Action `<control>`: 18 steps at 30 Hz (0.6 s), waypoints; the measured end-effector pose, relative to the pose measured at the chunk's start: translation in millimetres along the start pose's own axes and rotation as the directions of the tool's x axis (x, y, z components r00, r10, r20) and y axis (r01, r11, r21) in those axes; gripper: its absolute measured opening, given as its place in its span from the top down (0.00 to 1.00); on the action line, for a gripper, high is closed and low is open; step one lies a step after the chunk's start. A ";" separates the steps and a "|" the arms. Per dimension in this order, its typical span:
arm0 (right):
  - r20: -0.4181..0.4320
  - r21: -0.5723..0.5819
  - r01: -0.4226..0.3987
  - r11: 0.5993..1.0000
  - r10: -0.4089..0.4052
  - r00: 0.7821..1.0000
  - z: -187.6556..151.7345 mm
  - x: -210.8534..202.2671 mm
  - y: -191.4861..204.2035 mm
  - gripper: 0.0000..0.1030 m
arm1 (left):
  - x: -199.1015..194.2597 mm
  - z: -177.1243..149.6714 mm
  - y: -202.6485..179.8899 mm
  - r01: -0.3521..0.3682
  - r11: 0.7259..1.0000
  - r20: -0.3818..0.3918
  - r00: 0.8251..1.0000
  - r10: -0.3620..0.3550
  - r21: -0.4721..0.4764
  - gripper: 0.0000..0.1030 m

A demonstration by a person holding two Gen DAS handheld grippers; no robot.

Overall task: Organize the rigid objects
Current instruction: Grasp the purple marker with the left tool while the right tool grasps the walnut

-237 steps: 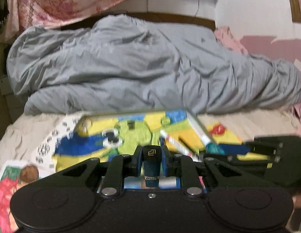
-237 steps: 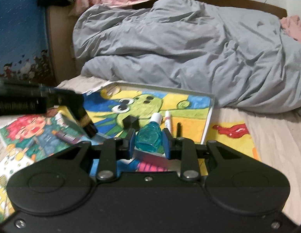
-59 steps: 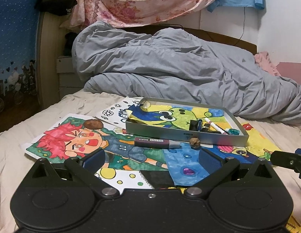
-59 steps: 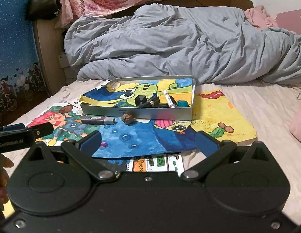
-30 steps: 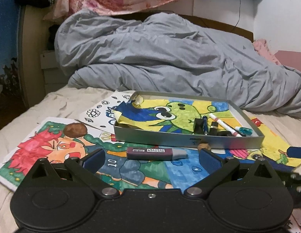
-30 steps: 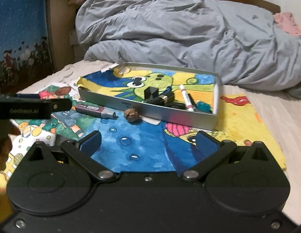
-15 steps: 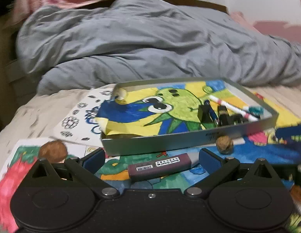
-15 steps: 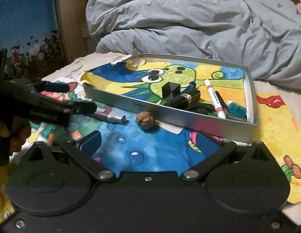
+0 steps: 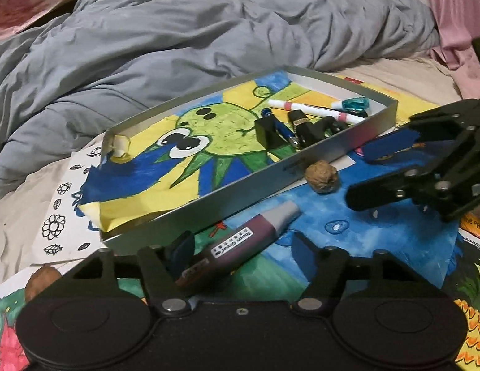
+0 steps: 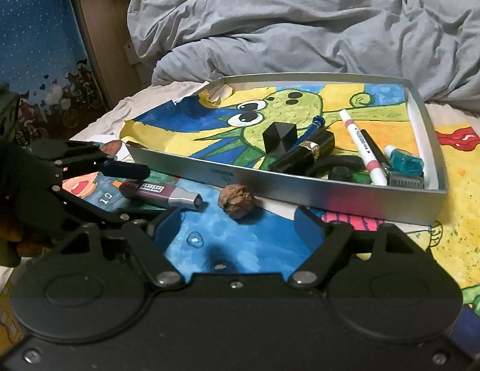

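Observation:
A silver metal tray (image 9: 314,159) (image 10: 332,194) lies on the bed, lined with a green monster drawing. It holds a black cube (image 10: 279,138), a black tube (image 10: 304,151), a white marker (image 10: 362,147), a teal bottle (image 10: 405,162) and other small items. A maroon marker (image 9: 240,242) (image 10: 161,193) lies in front of the tray, between the open fingers of my left gripper (image 9: 241,252). A walnut (image 9: 322,176) (image 10: 236,201) lies next to the tray wall, just ahead of my open right gripper (image 10: 238,232). Neither gripper touches its object.
Colourful drawings (image 10: 240,241) cover the bed sheet under and around the tray. A second walnut (image 9: 41,279) lies at the left. A rumpled grey duvet (image 9: 209,31) fills the back. A wooden headboard (image 10: 106,46) and blue wall stand at the left.
Both grippers have moved forward and lower. The left now straddles the maroon marker and its jaws have narrowed. The right has come close to the walnut.

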State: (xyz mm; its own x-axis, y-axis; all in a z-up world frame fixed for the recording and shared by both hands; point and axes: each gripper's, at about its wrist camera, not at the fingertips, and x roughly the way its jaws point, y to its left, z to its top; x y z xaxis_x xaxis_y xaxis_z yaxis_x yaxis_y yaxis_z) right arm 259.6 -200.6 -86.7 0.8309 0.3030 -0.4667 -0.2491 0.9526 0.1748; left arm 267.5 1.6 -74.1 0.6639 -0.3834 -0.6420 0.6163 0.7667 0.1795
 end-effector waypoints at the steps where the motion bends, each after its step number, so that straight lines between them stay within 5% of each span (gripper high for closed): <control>1: -0.003 0.000 0.002 1.000 -0.002 1.000 0.3 2.1 0.4 0.30 | -0.3 0.9 0.6 0.008 1.000 -0.005 1.000 -0.008 -0.010 0.39; 3: -0.006 0.004 0.001 1.000 -0.001 1.000 0.8 6.4 1.4 0.31 | -0.8 2.7 1.3 0.017 1.000 -0.020 1.000 -0.018 -0.022 0.49; 11: -0.023 0.005 0.032 0.999 -0.032 0.999 4.8 24.0 10.3 0.42 | -4.3 9.6 -2.3 0.012 1.000 -0.105 0.994 -0.014 -0.013 0.62; 18: -0.024 -0.012 0.068 0.998 -0.068 0.997 9.0 37.4 17.0 0.69 | -6.4 13.0 -10.1 0.012 0.996 -0.168 0.985 -0.026 -0.084 0.73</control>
State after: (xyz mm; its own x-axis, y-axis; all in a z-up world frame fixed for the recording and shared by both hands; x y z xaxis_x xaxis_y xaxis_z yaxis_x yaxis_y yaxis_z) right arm 290.9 -173.3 -93.4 0.8337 0.2380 -0.4982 -0.1981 0.9712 0.1324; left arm 262.5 -10.3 -62.1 0.5669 -0.3109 -0.7628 0.5863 0.8028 0.1084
